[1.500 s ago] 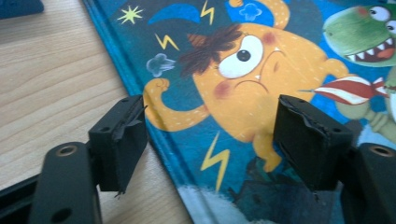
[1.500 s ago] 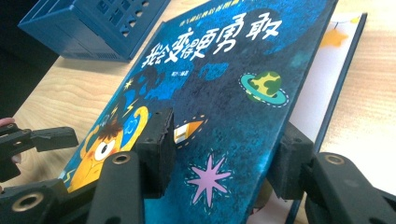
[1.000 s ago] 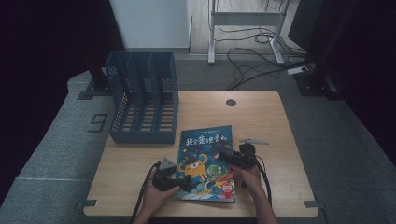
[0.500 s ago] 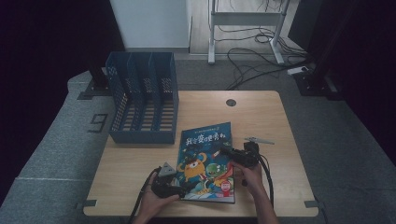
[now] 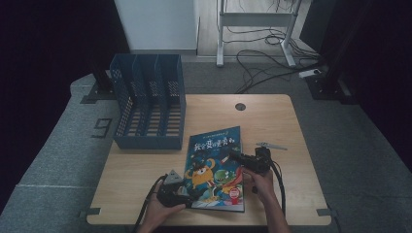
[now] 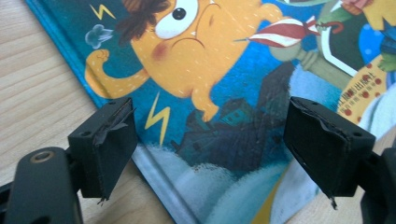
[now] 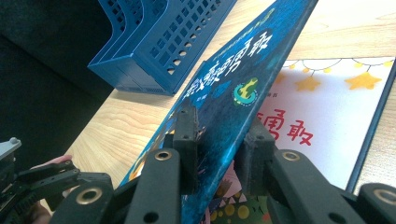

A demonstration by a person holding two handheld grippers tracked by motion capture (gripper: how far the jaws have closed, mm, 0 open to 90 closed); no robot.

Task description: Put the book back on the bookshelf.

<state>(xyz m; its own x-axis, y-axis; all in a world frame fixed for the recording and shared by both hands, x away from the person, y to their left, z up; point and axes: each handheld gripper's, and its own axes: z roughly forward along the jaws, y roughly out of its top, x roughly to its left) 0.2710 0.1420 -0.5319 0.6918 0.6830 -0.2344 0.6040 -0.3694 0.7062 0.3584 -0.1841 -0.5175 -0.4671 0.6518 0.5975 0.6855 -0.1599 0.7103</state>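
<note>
Picture book [image 5: 214,170], flat on wooden table [image 5: 272,121]: front cover clamped and raised by right gripper [image 7: 218,140]; left gripper [image 6: 205,140] held spread over its lower corner.

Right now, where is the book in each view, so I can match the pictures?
High view: book at table's near middle.
Left gripper view: book lies flat between the open jaws.
Right gripper view: book, cover lifted, clamped in the jaws.
Shared landmark: the blue rack.
</note>
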